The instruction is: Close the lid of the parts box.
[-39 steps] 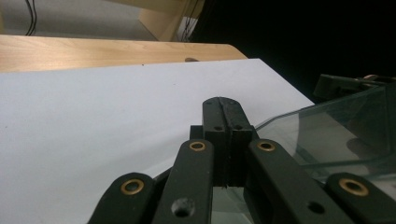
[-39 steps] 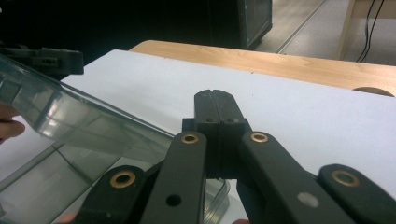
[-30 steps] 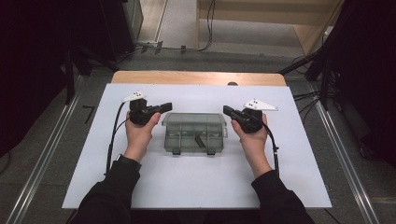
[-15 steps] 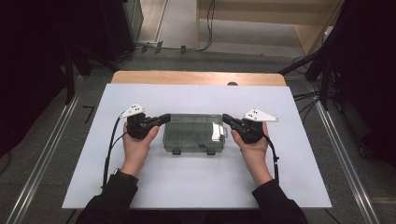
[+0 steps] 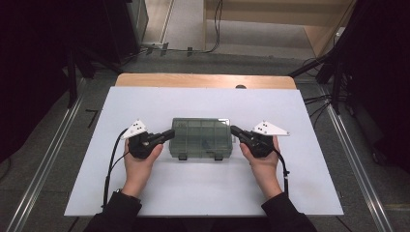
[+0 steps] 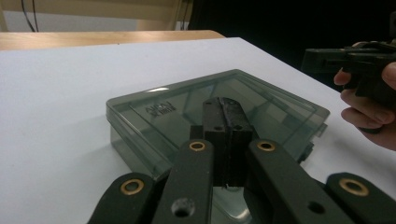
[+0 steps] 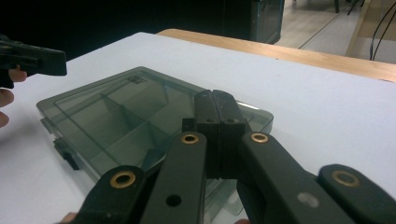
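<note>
- Box [image 5: 201, 138]: smoky see-through plastic, divided compartments, lid down, flat on white counter [image 5: 203, 193], mid-counter, two latches on the edge facing you.
- Your left tool [image 5: 170, 134]: jaws clenched tight, nothing between them. Tip at box's left end, over its near-left corner in left tool view [image 6: 228, 108]; contact can't be confirmed.
- Your right tool [image 5: 234, 130]: jaws clenched, empty. Tip at box's right end, over the lid corner in right tool view [image 7: 215, 103]; contact unclear.
- Both hands low, one each side of box, tools pointing inward.
</note>
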Demonstrator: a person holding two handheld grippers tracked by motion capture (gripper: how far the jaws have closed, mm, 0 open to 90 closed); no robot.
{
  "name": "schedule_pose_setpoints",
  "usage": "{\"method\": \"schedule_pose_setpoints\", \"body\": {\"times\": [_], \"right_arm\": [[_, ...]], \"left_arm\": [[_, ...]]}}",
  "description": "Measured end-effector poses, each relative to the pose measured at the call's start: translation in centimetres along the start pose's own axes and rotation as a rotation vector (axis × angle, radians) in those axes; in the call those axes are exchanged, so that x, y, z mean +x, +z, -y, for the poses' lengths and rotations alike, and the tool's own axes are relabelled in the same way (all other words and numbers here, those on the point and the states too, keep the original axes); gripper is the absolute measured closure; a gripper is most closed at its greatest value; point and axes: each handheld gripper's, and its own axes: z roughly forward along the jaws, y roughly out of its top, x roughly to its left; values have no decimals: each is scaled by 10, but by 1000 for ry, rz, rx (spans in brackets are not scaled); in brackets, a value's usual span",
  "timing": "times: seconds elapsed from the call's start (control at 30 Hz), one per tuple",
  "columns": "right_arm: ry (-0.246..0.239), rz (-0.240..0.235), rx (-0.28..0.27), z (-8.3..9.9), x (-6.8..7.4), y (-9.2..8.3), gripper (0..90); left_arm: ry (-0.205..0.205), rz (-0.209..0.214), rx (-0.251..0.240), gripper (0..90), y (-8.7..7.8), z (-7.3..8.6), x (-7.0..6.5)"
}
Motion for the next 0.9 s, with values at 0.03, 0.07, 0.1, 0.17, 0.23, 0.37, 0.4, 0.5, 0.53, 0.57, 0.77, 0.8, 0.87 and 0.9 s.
{"method": "schedule_pose_setpoints", "body": {"times": [0.03,0.07,0.1,0.17,0.23,0.37,0.4,0.5,0.53,0.57,0.77,0.8,0.87,0.9], "right_arm": [[1,-2,1,1,2,-1,875],[1,-4,4,2,3,-2,875],[4,-6,4,3,5,-3,875],[-4,-2,5,5,9,-6,875],[-10,-2,6,6,12,-8,875],[-13,4,5,9,14,-11,875],[-10,5,7,10,15,-11,875],[-8,4,12,13,15,-12,875],[0,0,13,13,16,-13,874],[4,-3,12,14,16,-13,875],[-8,-6,13,15,20,-14,875],[-9,-4,15,15,20,-14,874],[-4,-4,18,16,21,-14,875],[-5,-5,21,17,21,-14,875]], "left_arm": [[6,-5,-1,900,-1,2,-2],[7,-7,3,900,-3,3,-3],[5,-5,3,900,-4,5,-3],[3,-10,5,900,-6,8,-4],[-4,-7,1,900,-9,10,-4],[-5,-5,-2,900,-14,12,-8],[-5,-4,0,900,-15,12,-9],[-8,-7,-2,900,-16,14,-8],[-14,-9,-4,900,-16,14,-8],[-12,-9,-1,900,-16,15,-8],[-7,-6,18,900,-13,19,-10],[-5,-3,20,900,-13,20,-11],[-6,-3,24,900,-13,21,-11],[-5,-4,26,900,-12,21,-11]]}}
